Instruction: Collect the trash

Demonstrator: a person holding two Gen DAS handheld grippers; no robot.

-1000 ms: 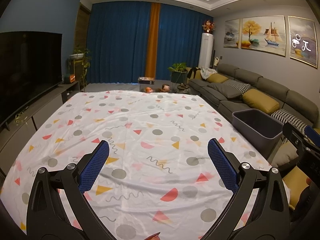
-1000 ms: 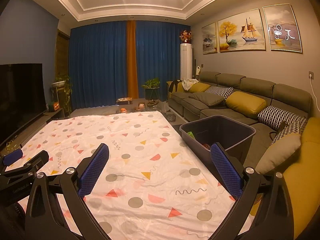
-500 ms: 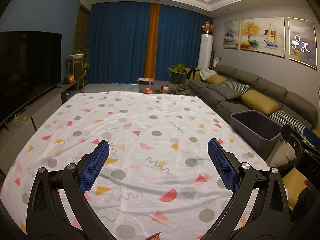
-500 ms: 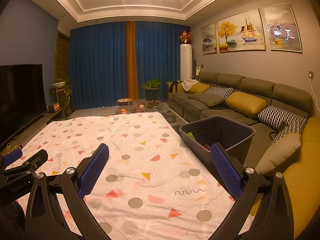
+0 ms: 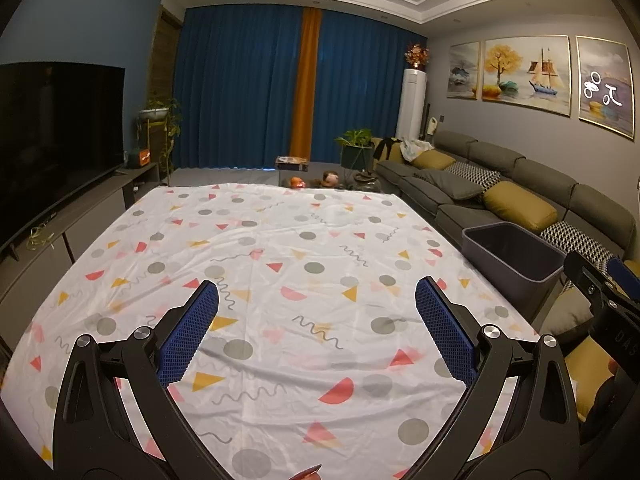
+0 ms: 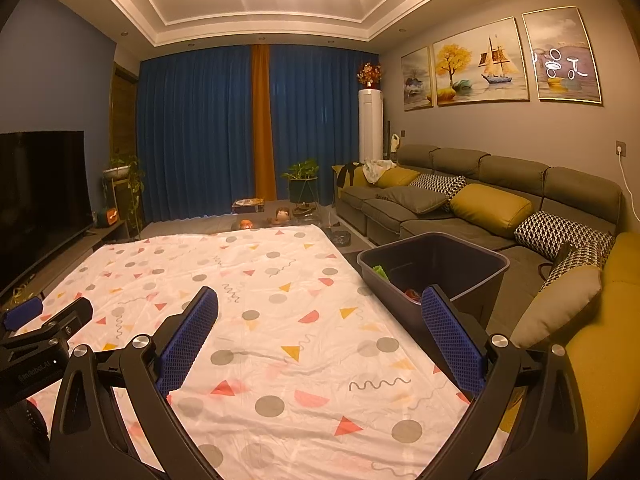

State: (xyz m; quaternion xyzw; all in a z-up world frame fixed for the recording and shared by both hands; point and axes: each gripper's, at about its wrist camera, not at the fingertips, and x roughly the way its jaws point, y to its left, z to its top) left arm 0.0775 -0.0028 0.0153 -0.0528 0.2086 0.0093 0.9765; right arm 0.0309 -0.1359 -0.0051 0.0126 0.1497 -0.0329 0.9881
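Two grippers hang over the table, and both are spread wide with nothing between their blue pads. The left gripper (image 5: 316,320) sits over the near middle of the patterned cloth (image 5: 280,264). The right gripper (image 6: 320,320) sits over the right side of the cloth, close to the bin (image 6: 436,264).

The bin is dark grey with straight walls and an open top. It stands off the right edge of the table, between the table and the sofa (image 6: 480,200). That spot looks handy, because trash can be carried a short way sideways and dropped in. Inside the bin, the right camera shows a green scrap (image 6: 380,271) and something red (image 6: 412,293) lying low at the bottom. Both are small and hard to make out. They look like trash that is already collected.

On the cloth I can see no loose trash, only printed dots, triangles and squiggles. A tiny red-orange bit (image 5: 308,473) peeks in at the very bottom edge of the left camera view. I cannot tell what it is.

I think the job is almost done or done, and the grippers are wide apart because they have nothing to carry.
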